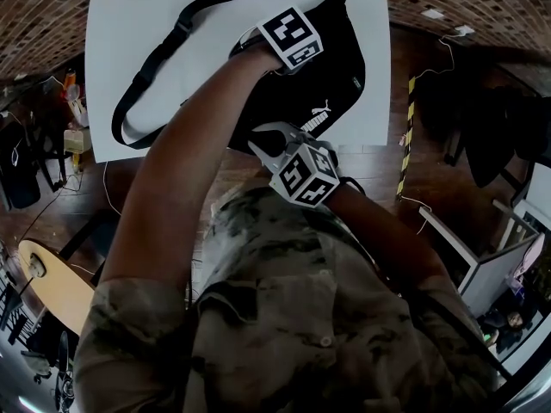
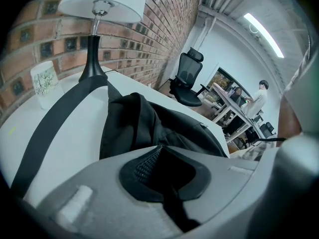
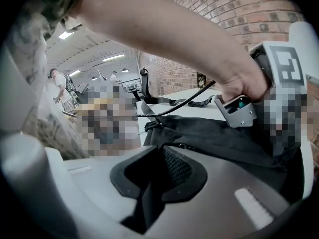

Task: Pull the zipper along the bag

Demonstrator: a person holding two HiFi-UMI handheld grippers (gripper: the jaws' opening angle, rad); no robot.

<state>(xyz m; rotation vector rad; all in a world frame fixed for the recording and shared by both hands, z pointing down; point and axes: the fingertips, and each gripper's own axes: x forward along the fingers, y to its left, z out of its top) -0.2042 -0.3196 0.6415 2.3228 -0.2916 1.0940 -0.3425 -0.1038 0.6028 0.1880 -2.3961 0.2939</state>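
Pinching black bag (image 1: 331, 67), left gripper (image 2: 162, 153).

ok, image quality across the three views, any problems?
Head view: dim, black bag loses detail against the bright white table, edges bend. Left gripper view: fisheye, ceiling light strip blown out. Right gripper view: forearm crowds the top, mosaic patches, bag by the jaws hard to read.

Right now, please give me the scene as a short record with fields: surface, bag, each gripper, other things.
surface: white table
bag: bag, black, on the table; strap looped out to the head view's left
left gripper: left gripper shut on bunched bag fabric, far side
right gripper: right gripper jaws nearly together at the bag's near edge; grip unclear
other: lamp and cup by the brick wall
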